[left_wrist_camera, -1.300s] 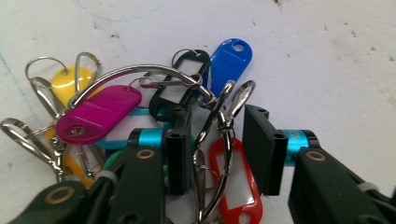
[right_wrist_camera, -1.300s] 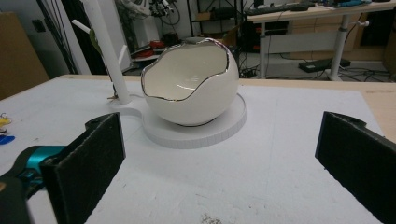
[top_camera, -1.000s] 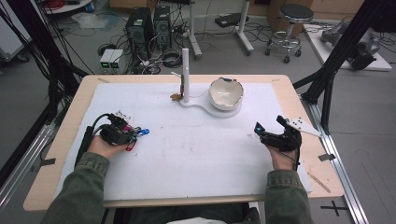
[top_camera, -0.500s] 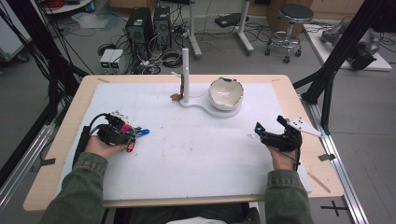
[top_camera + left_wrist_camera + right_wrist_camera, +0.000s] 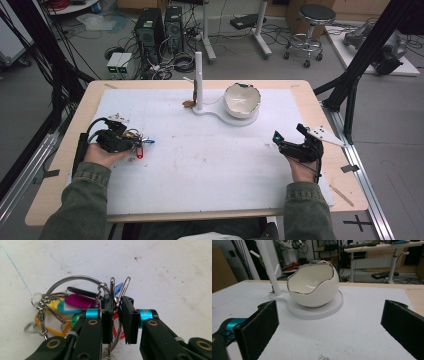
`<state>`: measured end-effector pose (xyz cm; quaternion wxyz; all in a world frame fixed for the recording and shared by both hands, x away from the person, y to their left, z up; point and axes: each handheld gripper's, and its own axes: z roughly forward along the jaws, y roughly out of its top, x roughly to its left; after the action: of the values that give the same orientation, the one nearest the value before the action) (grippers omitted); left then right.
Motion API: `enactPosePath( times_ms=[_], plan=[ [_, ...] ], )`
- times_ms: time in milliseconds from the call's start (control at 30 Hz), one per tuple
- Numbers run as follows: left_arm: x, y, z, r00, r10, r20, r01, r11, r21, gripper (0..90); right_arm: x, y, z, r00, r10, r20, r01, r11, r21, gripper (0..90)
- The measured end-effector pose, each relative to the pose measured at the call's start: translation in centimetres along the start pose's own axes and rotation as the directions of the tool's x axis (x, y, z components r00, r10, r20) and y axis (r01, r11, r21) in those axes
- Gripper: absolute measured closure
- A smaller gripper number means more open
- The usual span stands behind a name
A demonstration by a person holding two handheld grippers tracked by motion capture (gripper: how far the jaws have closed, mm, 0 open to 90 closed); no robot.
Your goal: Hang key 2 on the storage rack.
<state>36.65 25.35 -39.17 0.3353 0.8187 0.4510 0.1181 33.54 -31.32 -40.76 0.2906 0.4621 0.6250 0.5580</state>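
My left gripper (image 5: pixel 134 144) rests at the left of the white mat and is shut on a bunch of keys. In the left gripper view its jaws (image 5: pixel 116 302) pinch the large metal key ring (image 5: pixel 75 277), from which magenta, yellow, teal, orange and red tags (image 5: pixel 80 301) hang onto the mat. The tags (image 5: pixel 141 149) spill out to the right of that gripper. My right gripper (image 5: pixel 288 133) sits at the right of the mat, open and holding nothing, with its pads (image 5: pixel 259 325) far apart. It faces a white egg-shaped bowl (image 5: pixel 312 286).
The bowl (image 5: pixel 241 98) stands on the round end of a white base (image 5: pixel 212 111) at the back middle. A white post (image 5: pixel 198 75) with pegs rises from the base's other end. A small brown item (image 5: pixel 188 104) lies by the post. Floor clutter lies beyond the table.
The tags at my left gripper have shifted slightly, and a red tag now hangs lower. My right gripper has stayed in place.
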Motion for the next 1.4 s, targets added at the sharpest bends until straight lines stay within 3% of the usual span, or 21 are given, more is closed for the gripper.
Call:
enactPosePath(
  times_ms=[100, 133, 333, 533, 767, 933, 1233, 1400],
  plan=[
    [0.1, 0.1, -0.3, 1.0, -0.004, 0.003, 0.004, 0.9999, -0.011, 79.5, 0.0, 0.0, 0.0, 1.0, -0.002, 0.001, 0.002, 1.0, -0.002, 0.6],
    [0.1, 0.1, -0.6, 0.9998, -0.021, 0.005, 0.021, 0.9992, -0.035, 79.5, 0.0, 0.0, 0.0, 1.0, -0.004, 0.001, 0.004, 1.0, -0.002, 0.6],
    [0.3, 0.4, -1.8, 0.9992, -0.038, 0.008, 0.039, 0.9954, -0.088, 79.5, 0.0, 0.0, 0.0, 1.0, -0.004, 0.002, 0.004, 1.0, -0.002, 0.5],
    [0.6, 0.5, -2.3, 0.9975, -0.068, 0.022, 0.07, 0.9908, -0.116, 79.5, 0.0, 0.0, -0.1, 1.0, -0.002, 0.002, 0.002, 1.0, -0.001, 0.5],
    [0.5, 0.8, -3.0, 0.9973, -0.072, 0.013, 0.073, 0.9873, -0.141, 79.5, 0.0, 0.0, -0.1, 1.0, -0.001, 0.003, 0.001, 1.0, 0.0, 0.5],
    [-0.1, 1.7, -4.0, 0.9975, -0.07, 0.013, 0.071, 0.9797, -0.187, 79.5, 0.1, 0.0, -0.1, 1.0, 0.0, 0.004, 0.0, 1.0, 0.0, 0.5],
    [-0.5, 2.9, -5.0, 0.9974, -0.072, 0.008, 0.072, 0.9732, -0.218, 79.5, 0.1, 0.0, -0.2, 1.0, 0.0, 0.003, 0.0, 1.0, -0.002, 0.5],
    [-0.9, 3.9, -5.7, 0.996, -0.087, 0.022, 0.09, 0.9626, -0.256, 79.5, 0.1, 0.0, -0.2, 1.0, 0.002, 0.004, -0.002, 1.0, -0.005, 0.5]
  ],
)
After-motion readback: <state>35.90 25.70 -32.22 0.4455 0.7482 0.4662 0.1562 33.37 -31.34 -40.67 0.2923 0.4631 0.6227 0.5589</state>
